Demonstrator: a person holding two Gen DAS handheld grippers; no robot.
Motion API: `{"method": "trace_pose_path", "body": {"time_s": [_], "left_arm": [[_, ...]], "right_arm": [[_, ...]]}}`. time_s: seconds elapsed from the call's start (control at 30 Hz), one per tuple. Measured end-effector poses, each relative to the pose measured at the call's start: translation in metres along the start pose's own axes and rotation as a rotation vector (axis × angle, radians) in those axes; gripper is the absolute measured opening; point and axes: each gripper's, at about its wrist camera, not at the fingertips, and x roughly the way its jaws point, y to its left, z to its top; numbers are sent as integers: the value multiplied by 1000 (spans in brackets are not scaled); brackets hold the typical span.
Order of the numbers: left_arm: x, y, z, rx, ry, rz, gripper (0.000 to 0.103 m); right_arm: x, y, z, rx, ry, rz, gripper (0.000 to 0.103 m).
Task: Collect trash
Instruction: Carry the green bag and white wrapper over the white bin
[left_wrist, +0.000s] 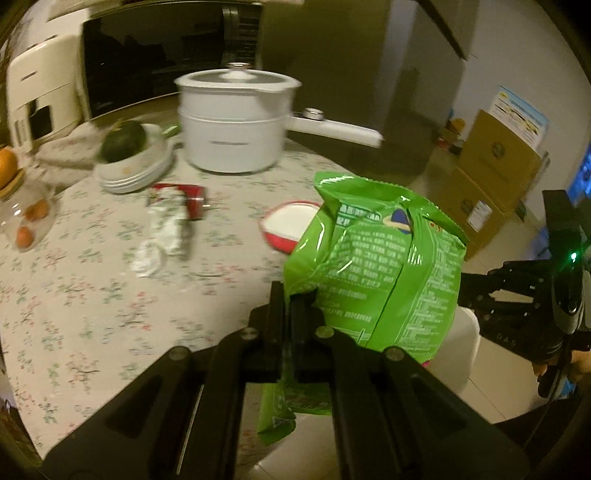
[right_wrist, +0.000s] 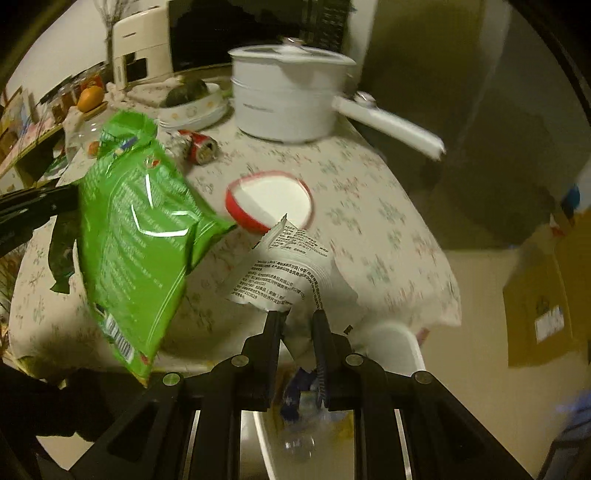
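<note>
Trash is held in both grippers, clear of the table (left_wrist: 92, 314) and near its edge. A green bag (left_wrist: 373, 269) is pinched at one lower corner by the left gripper (left_wrist: 288, 295), whose jaws are clenched tight on the film; the rest of the bag stands free above and to the right of them. A white wrapper (right_wrist: 284, 273) is clamped by its lower end in the right gripper (right_wrist: 299, 317), whose jaws are narrowly parted by the folded film between them.

A white bin (right_wrist: 399, 343) is seen just below the table edge, under the right gripper, with scraps dimly visible inside. Its mouth is largely hidden by the fingers, so alignment cannot be confirmed.

Likely faults:

- Slip of the green bag. It is held by a small corner only, and a swing could peel the glossy film out of the jaws.
- Missed drop. If either piece is released before it is over the bin, it would probably fall to the floor.
- Collision. The two loads hang close together, and the green bag could brush the white wrapper or the right gripper.
- Incomplete collection. A crumpled wrapper (left_wrist: 166, 229) and a red can (left_wrist: 195, 203) lie on the table near a red-rimmed bowl (left_wrist: 284, 225).
</note>
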Motion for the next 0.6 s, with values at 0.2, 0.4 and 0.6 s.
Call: {"method": "trace_pose_path", "body": {"time_s": [0.2,0.4,0.6], "left_arm": [[13,-34,0,56,15,-40,3],[31,-64,-3,90,44,-70,3],[52,-97,-6,108,57,-98,3]], "right_arm": [[-8,-32,-33,46,34,-36,18],[-9,-69,-66,118,78,-72,18],[-14,-97,-91,165,102,-87,18]]}}
